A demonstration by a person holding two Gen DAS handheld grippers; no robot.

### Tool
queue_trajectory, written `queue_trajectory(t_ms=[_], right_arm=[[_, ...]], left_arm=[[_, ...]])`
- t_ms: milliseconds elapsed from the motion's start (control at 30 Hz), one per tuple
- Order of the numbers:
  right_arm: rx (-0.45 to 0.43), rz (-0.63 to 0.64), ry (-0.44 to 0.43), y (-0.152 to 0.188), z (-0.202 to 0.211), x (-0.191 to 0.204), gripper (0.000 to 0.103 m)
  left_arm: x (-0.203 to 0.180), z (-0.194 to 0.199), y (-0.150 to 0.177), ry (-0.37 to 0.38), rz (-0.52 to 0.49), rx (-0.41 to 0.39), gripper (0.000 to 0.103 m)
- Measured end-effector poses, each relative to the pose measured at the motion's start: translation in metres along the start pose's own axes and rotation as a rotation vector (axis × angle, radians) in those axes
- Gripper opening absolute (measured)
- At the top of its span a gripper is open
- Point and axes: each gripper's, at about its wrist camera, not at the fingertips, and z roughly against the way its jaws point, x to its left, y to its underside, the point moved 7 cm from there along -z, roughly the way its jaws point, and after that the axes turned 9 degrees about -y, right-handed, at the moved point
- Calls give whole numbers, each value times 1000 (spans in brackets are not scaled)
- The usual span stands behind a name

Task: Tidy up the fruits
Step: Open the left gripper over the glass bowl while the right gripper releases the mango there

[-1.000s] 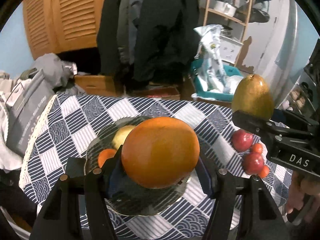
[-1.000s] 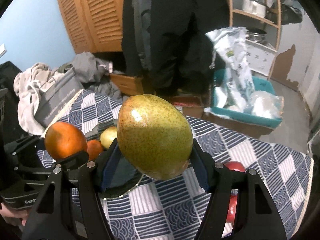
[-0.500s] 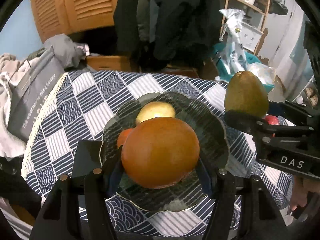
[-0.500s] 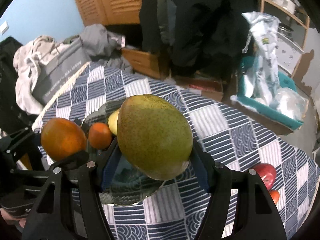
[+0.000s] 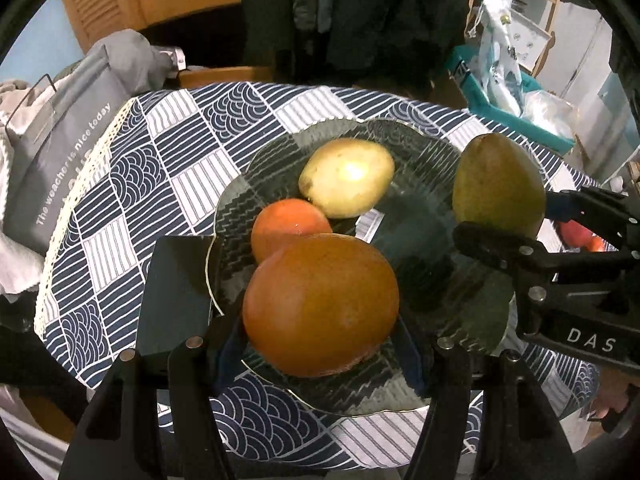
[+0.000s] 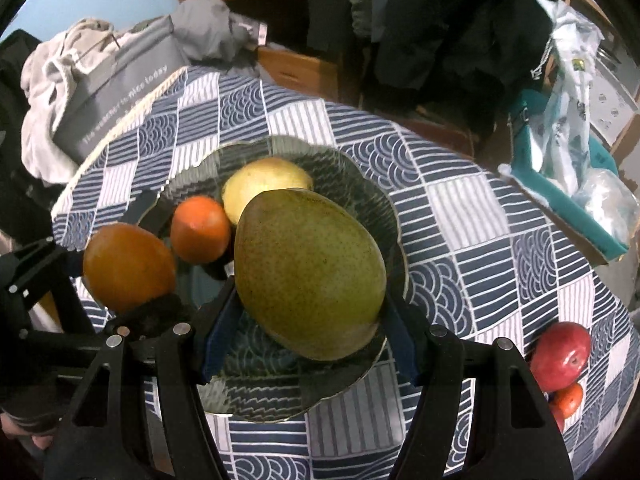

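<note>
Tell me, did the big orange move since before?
Yes. The left gripper carried the orange forward and lower, over the plate, nearer the yellow fruit.

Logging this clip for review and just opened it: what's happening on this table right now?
A person holds two grippers over a dark ribbed glass plate on a blue-and-white patterned tablecloth. The left gripper grips a large orange fruit; the right gripper grips a speckled green pear. A yellow pear and a small orange already lie on the plate. A red apple sits off to the right.
</note>
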Motion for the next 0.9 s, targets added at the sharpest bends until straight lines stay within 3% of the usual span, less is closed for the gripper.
queue_trajectory(t_ms=[700,900], right_arm=[[105,-18,-4,24,-29,-9,68],[124,-2,-2,27,-33,-6,68]], left_arm=[[-2,-35,23,12,18,156,67],[-5,-39,26,-12,-17,153,68]])
